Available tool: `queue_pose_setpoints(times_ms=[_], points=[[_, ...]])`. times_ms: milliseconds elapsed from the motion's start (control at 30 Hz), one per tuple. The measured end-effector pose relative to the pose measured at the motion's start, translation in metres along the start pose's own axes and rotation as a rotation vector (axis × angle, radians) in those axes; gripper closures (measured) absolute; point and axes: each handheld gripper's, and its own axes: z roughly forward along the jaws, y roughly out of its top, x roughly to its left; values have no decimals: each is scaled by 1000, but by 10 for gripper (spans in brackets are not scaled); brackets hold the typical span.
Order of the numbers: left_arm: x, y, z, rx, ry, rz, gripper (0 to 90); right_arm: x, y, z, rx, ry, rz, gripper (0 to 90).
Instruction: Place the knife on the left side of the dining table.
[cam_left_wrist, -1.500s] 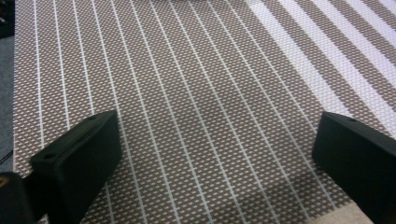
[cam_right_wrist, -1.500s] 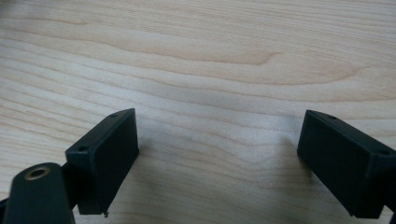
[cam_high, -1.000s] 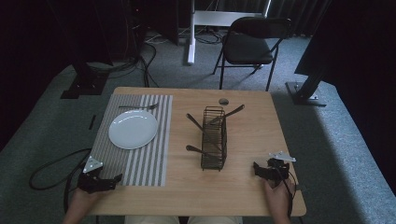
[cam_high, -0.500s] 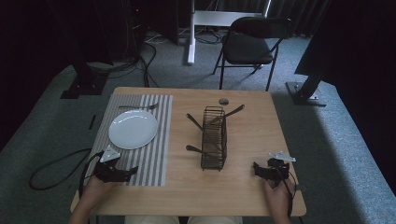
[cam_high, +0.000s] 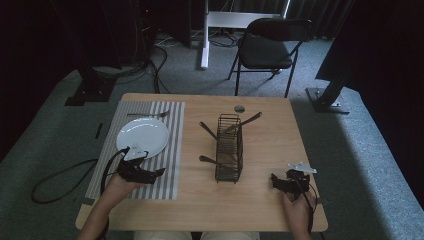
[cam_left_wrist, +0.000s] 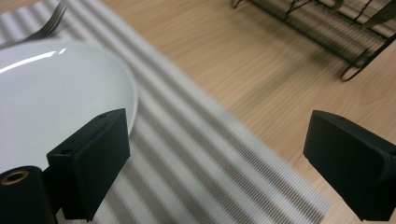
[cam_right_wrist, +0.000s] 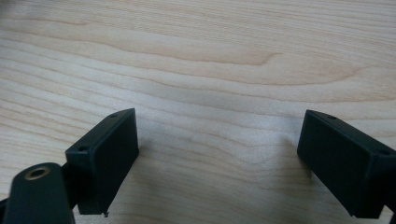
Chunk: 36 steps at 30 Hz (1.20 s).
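A white plate (cam_high: 143, 136) lies on a grey striped placemat (cam_high: 170, 150) at the table's left, with a fork (cam_high: 149, 114) beyond it. A black wire basket (cam_high: 229, 147) stands mid-table with several pieces of cutlery sticking out of it. My left gripper (cam_high: 157, 172) hovers open over the placemat, just in front of the plate; in the left gripper view the plate (cam_left_wrist: 51, 98) sits by its left jaw and the gripper (cam_left_wrist: 219, 168) holds nothing. My right gripper (cam_high: 275, 180) rests open near the table's front right, over bare wood (cam_right_wrist: 205, 70).
A small round dark object (cam_high: 239, 108) lies near the table's far edge. A black chair (cam_high: 267, 50) stands beyond the table, and cables trail on the floor at the left. The wooden table (cam_high: 270, 130) has bare room to the right of the basket.
My left gripper has moved forward and to the right, from the table's front left corner onto the placemat beside the plate. The right gripper has stayed in place.
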Motion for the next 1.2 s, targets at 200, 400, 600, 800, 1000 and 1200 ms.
queue_pose_setpoints(times_ms=[200, 400, 600, 800, 1000, 1200], points=[[-4, 15, 5, -28, -26, 11, 103, 0, 0, 0, 0, 0, 0, 115], [-8, 37, 11, -54, -53, 26, 103, 0, 0, 0, 0, 0, 1, 115], [-14, 60, 16, -72, -60, 57, 103, 0, 0, 0, 0, 0, 1, 115], [-16, 78, 21, -97, -93, 58, 104, 0, 0, 0, 0, -1, 2, 115], [-20, 94, 28, -122, -132, 53, 103, 0, 0, 0, -1, -1, 0, 115], [-24, 111, 34, -136, -143, 63, 104, 0, 0, 0, 0, -1, 0, 115]])
